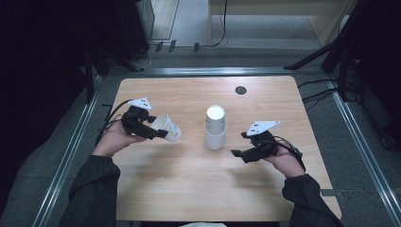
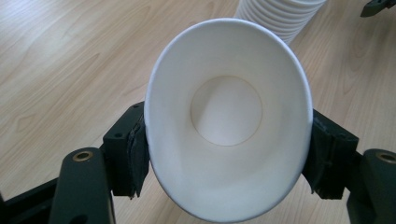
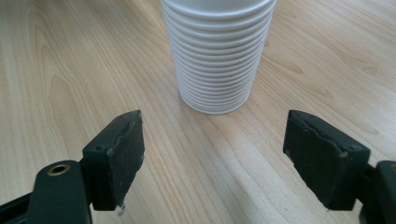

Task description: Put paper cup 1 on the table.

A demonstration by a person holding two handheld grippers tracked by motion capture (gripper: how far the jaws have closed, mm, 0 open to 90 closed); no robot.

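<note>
Wooden and pale, the table (image 1: 189, 184) lies under both of your arms. Near its middle stands a tall stack of white paper cups (image 1: 215, 127), upright on the wood. You can see the ribbed side of that stack in the right gripper view too (image 3: 217, 56).

To the left of the stack, well apart from it, is one white cup (image 1: 166, 127). It is tipped on its side and is up off the wood. Your left gripper (image 1: 158, 132) has its two jaws pressed on the sides of this cup, squeezing the rim into an egg shape (image 2: 229, 121).

Your right gripper (image 1: 236, 153) is near the stack, on its right side. Its jaws stand wide apart with nothing between them but bare table (image 3: 212, 154).
</note>
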